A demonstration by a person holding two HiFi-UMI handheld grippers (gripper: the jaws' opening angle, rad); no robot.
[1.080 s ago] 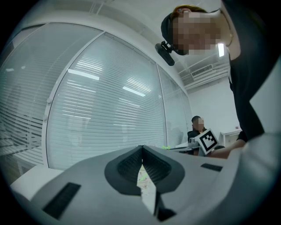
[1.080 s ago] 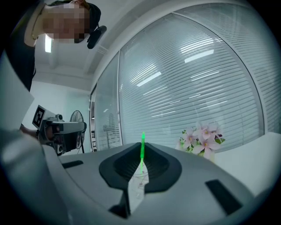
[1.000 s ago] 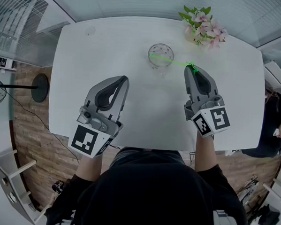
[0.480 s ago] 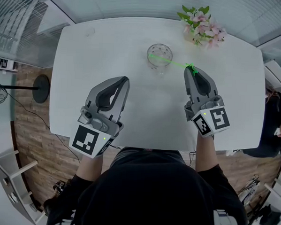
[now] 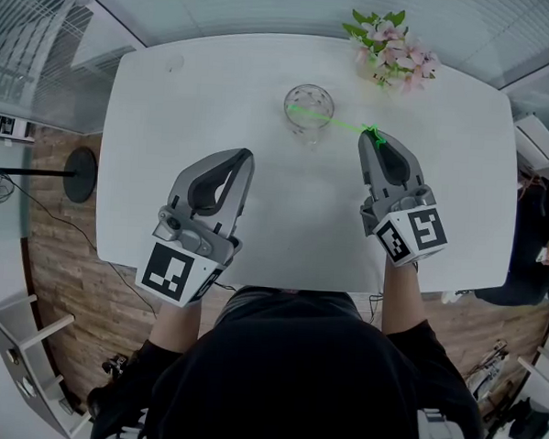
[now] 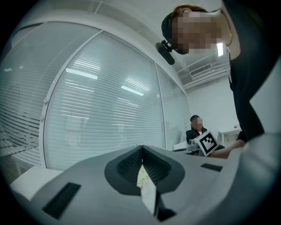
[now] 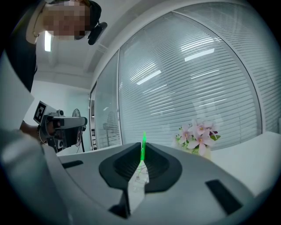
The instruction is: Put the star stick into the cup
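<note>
The right gripper (image 5: 369, 136) was closed down on the near end of the thin green stick (image 5: 339, 123). Its fingers (image 7: 123, 166) met almost fully, with only the stick pinched at their tips. In the right gripper view the stick (image 7: 143, 143) rose a little way above the tips, bright green against the window blinds. A small green knot of the stick, probably the star, sat right at the tips.

From there the stick ran ahead and to the left of those fingers, low over the white counter (image 5: 217, 92), to the glass cup (image 5: 309, 107). Its far end lay across the cup's rim and over the mouth. Whether it touched the glass inside could not be told. The cup stood upright, well ahead of the left fingers and near the right ones, on their left side.

A bunch of pink flowers (image 5: 390, 55) stood further ahead of the right fingers, beyond the cup and apart from it.

The left gripper (image 5: 245, 155) hung over the near part of the counter. Its fingers (image 6: 127, 167) were closed together and held nothing.
</note>
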